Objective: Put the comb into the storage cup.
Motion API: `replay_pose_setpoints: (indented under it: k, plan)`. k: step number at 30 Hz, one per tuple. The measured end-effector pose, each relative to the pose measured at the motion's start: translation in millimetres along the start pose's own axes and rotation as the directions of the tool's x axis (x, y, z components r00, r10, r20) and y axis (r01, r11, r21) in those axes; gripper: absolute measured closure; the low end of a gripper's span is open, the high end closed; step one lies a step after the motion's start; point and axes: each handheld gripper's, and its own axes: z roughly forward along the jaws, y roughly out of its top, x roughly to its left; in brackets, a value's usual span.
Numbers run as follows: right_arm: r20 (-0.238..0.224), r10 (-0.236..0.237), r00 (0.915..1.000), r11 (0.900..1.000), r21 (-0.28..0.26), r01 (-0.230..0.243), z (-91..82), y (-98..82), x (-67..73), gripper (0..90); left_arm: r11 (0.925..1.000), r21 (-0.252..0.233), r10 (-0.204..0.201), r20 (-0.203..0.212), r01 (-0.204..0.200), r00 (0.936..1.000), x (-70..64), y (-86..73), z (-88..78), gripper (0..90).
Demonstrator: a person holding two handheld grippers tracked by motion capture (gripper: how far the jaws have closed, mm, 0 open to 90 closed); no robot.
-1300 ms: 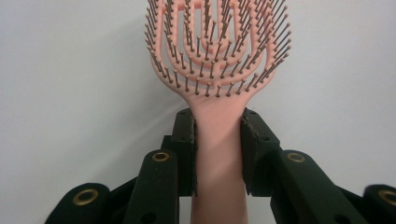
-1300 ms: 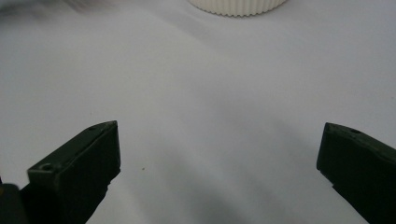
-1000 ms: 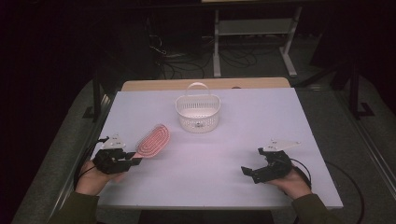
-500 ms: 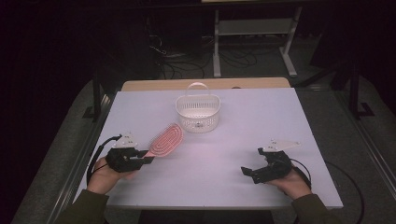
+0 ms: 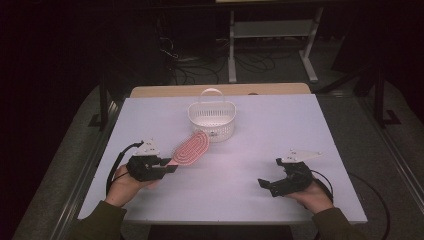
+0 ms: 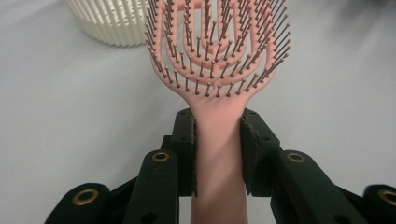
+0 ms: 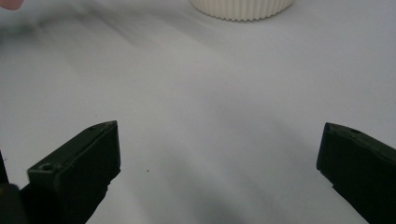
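Gripping the pink hairbrush (image 6: 218, 70) by its narrow handle, the left tool (image 6: 217, 154) has its jaws pressed against both sides of the stem just below the bristled head. In the high view the hairbrush (image 5: 191, 149) is carried low over the white counter (image 5: 300, 125), its head pointing at the white slotted basket (image 5: 212, 119) and lying just short of its near wall. The right tool (image 5: 272, 184) rests on the counter well apart, jaws spread wide and empty. The hold sits far from the head, so the brush may pivot or droop; the head could also catch the basket's rim and push the light basket away.
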Motion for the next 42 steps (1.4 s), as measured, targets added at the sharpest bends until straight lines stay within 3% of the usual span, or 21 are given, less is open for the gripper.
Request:
replay_pose_setpoints:
  k: [22,34,42]
  plan:
    - [-0.006,0.000,1.0000,1.000,-0.011,0.000,0.7,1.3,0.3,0.0,0.9984,-0.046,0.035,0.069,-0.032,0.9970,-23.6,25.7,35.0,70.2]
    - [-0.012,-0.002,0.9999,1.000,-0.021,0.002,-0.5,4.6,1.7,0.0,0.9951,-0.094,0.037,0.065,-0.031,0.9972,-35.8,33.9,53.5,70.2]
    - [-0.012,0.003,0.9999,1.000,-0.030,-0.004,-0.1,8.5,1.8,0.0,0.9919,-0.118,0.051,0.047,-0.046,0.9976,-39.7,30.0,57.2,70.2]
